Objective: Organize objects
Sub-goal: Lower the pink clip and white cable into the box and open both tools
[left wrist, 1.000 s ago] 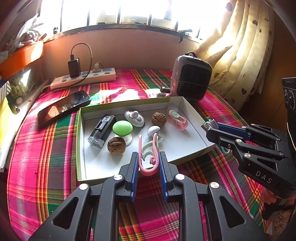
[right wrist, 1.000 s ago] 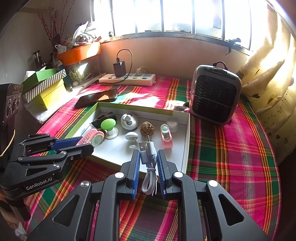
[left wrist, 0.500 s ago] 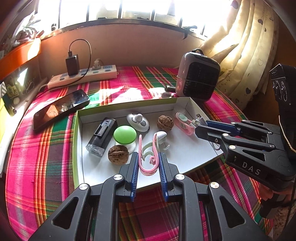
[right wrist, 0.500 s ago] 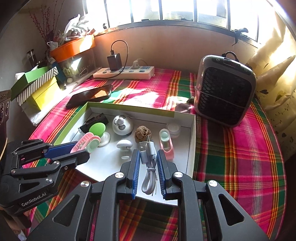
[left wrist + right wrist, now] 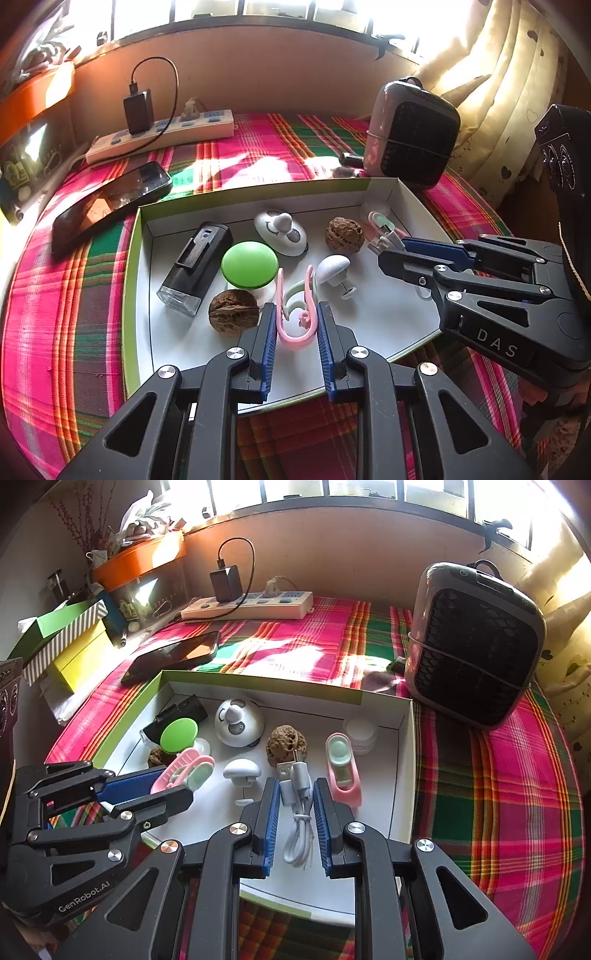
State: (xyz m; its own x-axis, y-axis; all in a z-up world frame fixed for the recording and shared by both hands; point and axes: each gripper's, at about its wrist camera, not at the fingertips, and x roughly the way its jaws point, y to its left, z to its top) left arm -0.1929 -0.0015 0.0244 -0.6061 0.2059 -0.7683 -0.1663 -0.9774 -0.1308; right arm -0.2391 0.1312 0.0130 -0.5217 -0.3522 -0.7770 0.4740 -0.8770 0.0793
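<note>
Pink clip (image 5: pixel 295 321) clamped in left gripper (image 5: pixel 295 325), white cable (image 5: pixel 297 812) pinched in right gripper (image 5: pixel 295 812); both have dropped lower over white box (image 5: pixel 140 295), frame centre; release likely next.

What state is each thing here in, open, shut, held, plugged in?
Left gripper: shut on pink plastic clip.
Right gripper: shut on coiled white USB cable.
Shallow white cardboard box: open, lidless.
Black charger: plugged into white power strip.
Black smartphone: screen dark.
</note>
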